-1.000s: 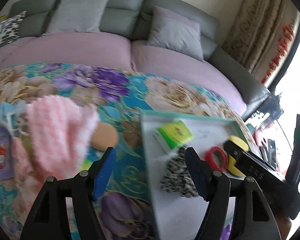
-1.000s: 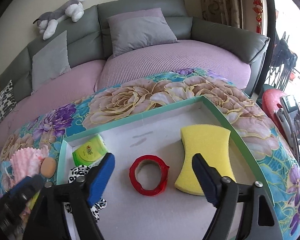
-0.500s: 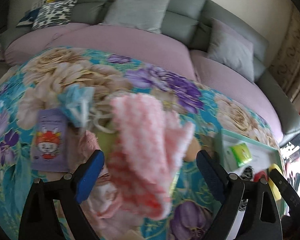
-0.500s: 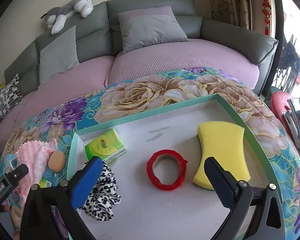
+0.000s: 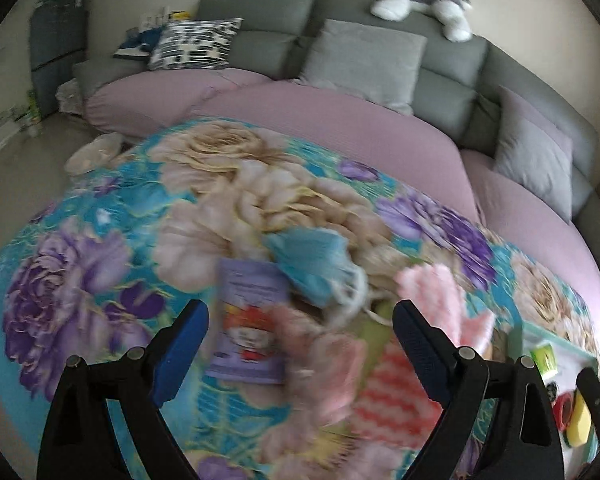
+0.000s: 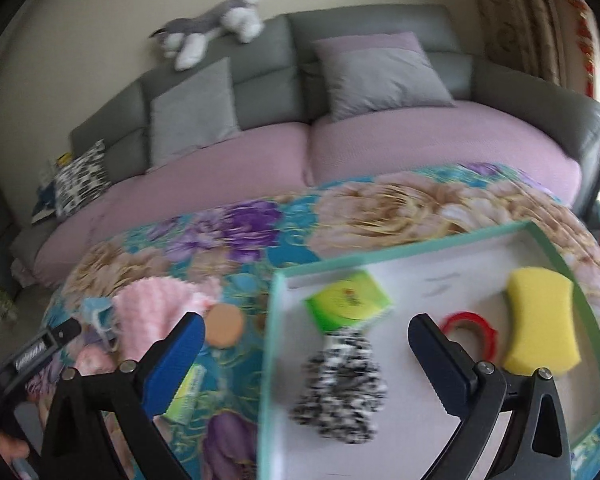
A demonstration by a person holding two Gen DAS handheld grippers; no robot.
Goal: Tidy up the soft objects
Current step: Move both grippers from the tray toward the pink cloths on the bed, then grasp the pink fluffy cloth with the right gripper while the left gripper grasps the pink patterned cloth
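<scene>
Left wrist view is showing the left hand-held gripper (image 5: 300, 344) hanging with its blue-padded fingers spread wide and gripping nothing, above a blurred heap of soft things on the bench (image 5: 112, 240), which is draped in a glossy floral cloth of teal, purple and cream. Between the fingers are lying a flat purple packet (image 5: 249, 324) printed with a red cartoon figure, a crumpled light-blue cloth (image 5: 310, 264) just behind it, and a fuzzy pink bundle (image 5: 324, 364) too smeared to make out. A fluffy pink knitted cloth (image 5: 440, 296) is sitting to the right, next to a red-and-white zigzag piece (image 5: 392, 392). From the right wrist camera, the right hand-held gripper (image 6: 306, 356) is also standing spread and empty, hovering over a shallow white tray (image 6: 420, 244) with a mint-green rim. Inside the tray are resting a shaggy black-and-white speckled cloth (image 6: 340, 388), a glossy green tissue pack (image 6: 348, 300) touching its far end, a red tape ring (image 6: 470, 328) and a porous yellow sponge (image 6: 540, 316) with pinched-in sides. A round peach puff (image 6: 225, 324) is lying on the cloth outside the tray. Behind, a grey plush dog (image 6: 212, 28) is sprawling on the grey sofa (image 6: 364, 28).
</scene>
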